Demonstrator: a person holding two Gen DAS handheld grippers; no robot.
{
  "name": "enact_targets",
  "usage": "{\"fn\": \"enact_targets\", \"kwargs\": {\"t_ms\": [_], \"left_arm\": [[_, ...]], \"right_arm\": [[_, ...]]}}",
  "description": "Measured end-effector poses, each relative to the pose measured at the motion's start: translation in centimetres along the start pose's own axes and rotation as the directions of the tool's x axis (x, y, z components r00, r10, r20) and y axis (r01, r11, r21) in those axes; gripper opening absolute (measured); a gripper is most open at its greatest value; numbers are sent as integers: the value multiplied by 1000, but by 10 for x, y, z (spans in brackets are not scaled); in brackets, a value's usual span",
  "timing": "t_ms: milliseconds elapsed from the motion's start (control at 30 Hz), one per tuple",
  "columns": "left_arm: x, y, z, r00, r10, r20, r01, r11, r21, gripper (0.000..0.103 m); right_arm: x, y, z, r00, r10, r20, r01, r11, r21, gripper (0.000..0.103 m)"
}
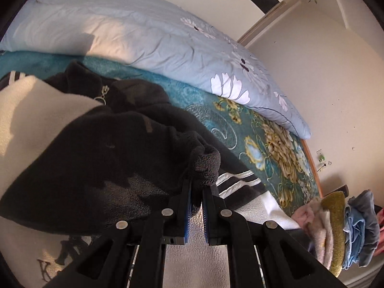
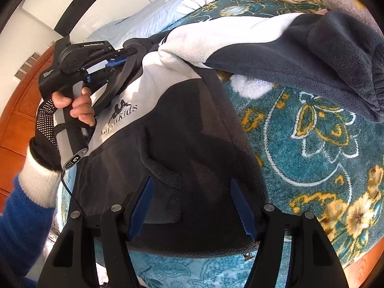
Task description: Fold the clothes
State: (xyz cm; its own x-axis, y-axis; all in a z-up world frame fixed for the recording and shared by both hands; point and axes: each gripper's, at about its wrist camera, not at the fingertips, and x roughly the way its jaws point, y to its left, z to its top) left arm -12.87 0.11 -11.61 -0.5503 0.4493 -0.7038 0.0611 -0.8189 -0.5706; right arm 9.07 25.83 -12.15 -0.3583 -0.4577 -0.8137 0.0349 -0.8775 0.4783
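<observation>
1. Black-and-white fleece jacket (image 2: 182,129) lies on the teal floral blanket (image 2: 312,144) covering the bed.
2. Left tongs (image 1: 197,189): pressed together, pinching the black sleeve cuff (image 1: 206,165), which is lifted over the jacket body.
3. Right tongs (image 2: 192,206): spread, poised over the near dark hem; nothing between the blue pads (image 2: 141,206).
4. Pale blue flowered quilt (image 1: 144,36) lies along the far side.
5. Folded clothes pile (image 1: 348,228) at right, near the bed's edge.
</observation>
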Motion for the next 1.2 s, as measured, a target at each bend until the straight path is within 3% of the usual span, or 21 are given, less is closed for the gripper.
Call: {"fn": "enact_targets", "kwargs": {"t_ms": [267,367,433,533,633,800,933,1100,1200], "left_arm": [[10,19,-11,994,-10,-107,4,998,-63,16],[1,22,-10,987,-69,-144,57,995,-83,31],[-11,21,-9,981,-137,-139,126,988,-86,51],[-28,17,-4,981,-174,-85,166,982,-87,57],[-27,13,1,984,-163,-73,156,983,-93,58],[9,9,-3,974,-157,-164,142,985,-101,59],[17,15,-6,973,-138,-186,119,987,-112,59],[-34,28,-9,975,-169,-142,160,984,-73,59],[-72,49,-18,978,-185,-95,177,980,-91,59]], "right_arm": [[1,0,1,1000,-5,-7,5,1000,-1,68],[0,0,2,1000,-6,-6,6,1000,0,68],[-1,1,1,1000,-5,1,5,1000,5,68],[-7,-5,1,1000,-4,18,3,1000,19,68],[-14,-11,2,999,-9,37,7,999,40,68],[-30,-17,5,992,-63,114,54,995,81,68],[-56,-42,10,969,-148,199,112,977,179,68],[-86,-84,14,915,-312,258,231,926,299,68],[-97,-99,16,903,-326,279,225,913,340,68]]}}
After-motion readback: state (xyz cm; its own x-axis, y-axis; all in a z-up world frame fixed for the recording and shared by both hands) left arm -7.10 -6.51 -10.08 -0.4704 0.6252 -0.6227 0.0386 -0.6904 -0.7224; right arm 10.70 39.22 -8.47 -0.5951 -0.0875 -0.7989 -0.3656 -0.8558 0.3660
